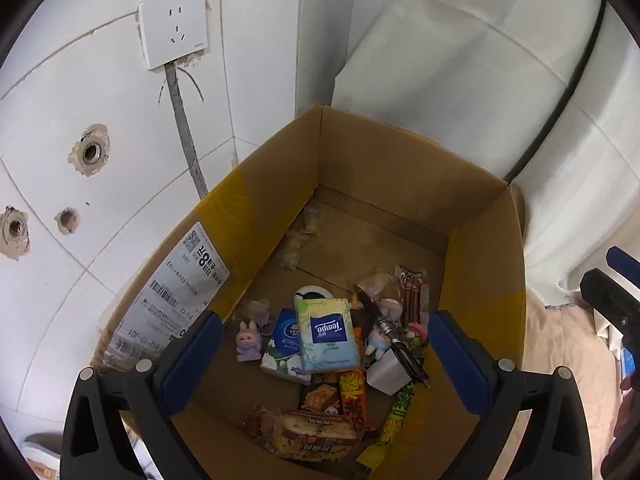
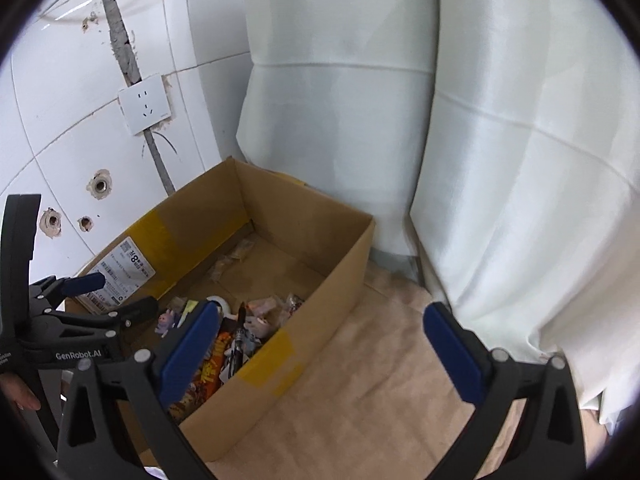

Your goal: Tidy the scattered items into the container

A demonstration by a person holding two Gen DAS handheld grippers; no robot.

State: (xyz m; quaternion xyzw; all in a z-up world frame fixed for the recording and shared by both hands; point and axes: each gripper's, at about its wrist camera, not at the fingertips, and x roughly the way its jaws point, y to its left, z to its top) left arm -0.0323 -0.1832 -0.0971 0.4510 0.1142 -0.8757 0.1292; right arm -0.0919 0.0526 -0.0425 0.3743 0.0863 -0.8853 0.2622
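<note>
A brown cardboard box (image 1: 480, 280) stands in a corner, and my left gripper (image 1: 324, 344) hangs open over its near end with nothing between the blue pads. Inside lie a Tempo tissue pack (image 1: 328, 334), a blue tissue pack (image 1: 285, 346), a purple bunny figure (image 1: 248, 340), a black pen (image 1: 394, 336), sausage sticks (image 1: 412, 292) and several snack packets (image 1: 320, 436). My right gripper (image 2: 320, 352) is open and holds nothing; it sits just outside the box's (image 2: 320, 300) right wall. In the right wrist view the left gripper (image 2: 116, 294) reaches over the box.
A white tiled wall with a power socket (image 1: 172, 34) and drill holes runs along the box's left side. White curtains (image 2: 520, 160) hang behind and to the right. Beige cloth (image 2: 380, 380) covers the surface right of the box. A hand (image 2: 24, 400) holds the left gripper.
</note>
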